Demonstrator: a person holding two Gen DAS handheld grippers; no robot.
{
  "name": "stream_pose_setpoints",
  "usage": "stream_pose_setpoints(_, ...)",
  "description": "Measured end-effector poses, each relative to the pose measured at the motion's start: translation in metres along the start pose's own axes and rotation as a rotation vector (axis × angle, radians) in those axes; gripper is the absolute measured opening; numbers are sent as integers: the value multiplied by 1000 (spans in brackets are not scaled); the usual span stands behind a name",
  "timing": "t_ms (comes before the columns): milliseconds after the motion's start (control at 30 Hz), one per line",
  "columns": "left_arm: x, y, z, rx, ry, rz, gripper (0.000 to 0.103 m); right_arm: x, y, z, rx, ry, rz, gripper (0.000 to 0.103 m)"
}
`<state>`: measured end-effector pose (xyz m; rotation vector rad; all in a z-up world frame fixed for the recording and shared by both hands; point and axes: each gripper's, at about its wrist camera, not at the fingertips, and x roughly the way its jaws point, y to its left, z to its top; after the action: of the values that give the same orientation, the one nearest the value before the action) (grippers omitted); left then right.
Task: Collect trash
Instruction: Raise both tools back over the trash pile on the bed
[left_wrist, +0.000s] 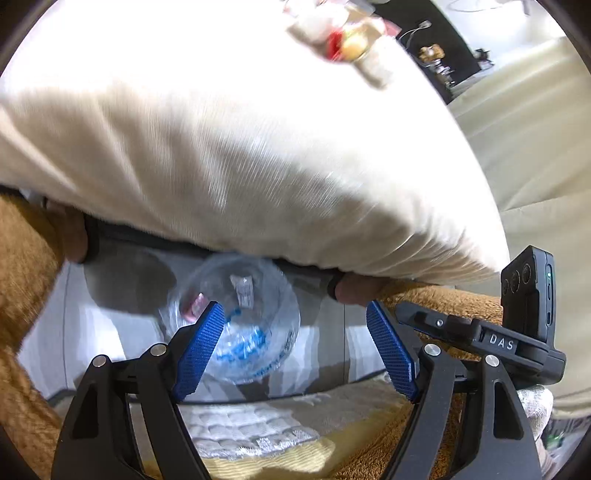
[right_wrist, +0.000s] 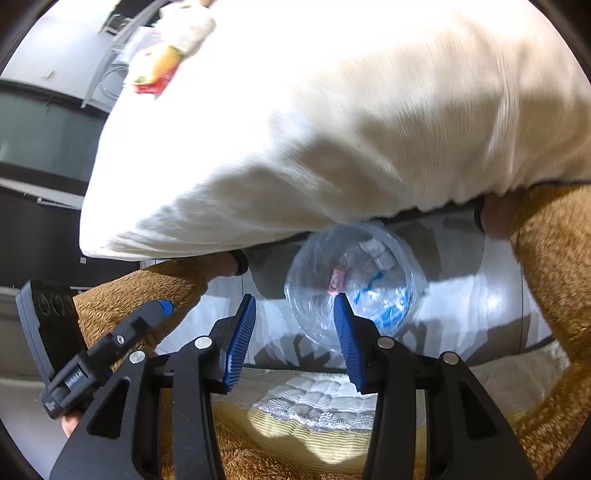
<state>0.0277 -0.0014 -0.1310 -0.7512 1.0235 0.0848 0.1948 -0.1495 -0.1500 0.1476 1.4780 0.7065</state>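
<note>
Left view, left to right: brown fuzzy sleeve at the edge, then the clear plastic bag on the pale floor, mouth facing up. A pink scrap and a white wrapper already sit inside. Left gripper has its blue pads well apart, nothing between them — the bag shows beyond its left finger, below and ahead. Other handheld unit sits at the right.

Above it all, a big white pillow fills the upper view. More trash lies on its far top end: a red-yellow wrapper and white crumpled bits, blurred.

Right view, left to right: the left-hand unit, right gripper with pads at a narrower gap, also empty, then the same bag just past its right finger, sleeve beyond.

Key relation — remaining trash is up and away on the pillow's far end, the bag down and near. From the left gripper it lies upper right, from the right gripper upper left; I can't tell which is nearer. The bag looks equally reachable to both.
</note>
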Motion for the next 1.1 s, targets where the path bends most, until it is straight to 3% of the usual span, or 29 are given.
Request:
stream_pose_setpoints(233, -26, -21, 13, 85, -87, -5, 78, -34, 22, 5, -105, -82, 10, 45)
stream_pose_setpoints(433, -50, -35, 40, 155, -163, 3, 78, -58, 40, 29, -171, -149, 17, 48)
stream_pose_setpoints(767, -67, -37, 97, 195, -220, 4, 78, -74, 68, 98, -218, -225, 28, 50)
stream_pose_setpoints(867, -70, -36, 114, 206, -233, 5, 78, -74, 76, 124, -228, -243, 37, 59)
stream_pose_setpoints(1100, -69, -33, 154, 215, -247, -3, 78, -60, 89, 171, -241, -227, 45, 61)
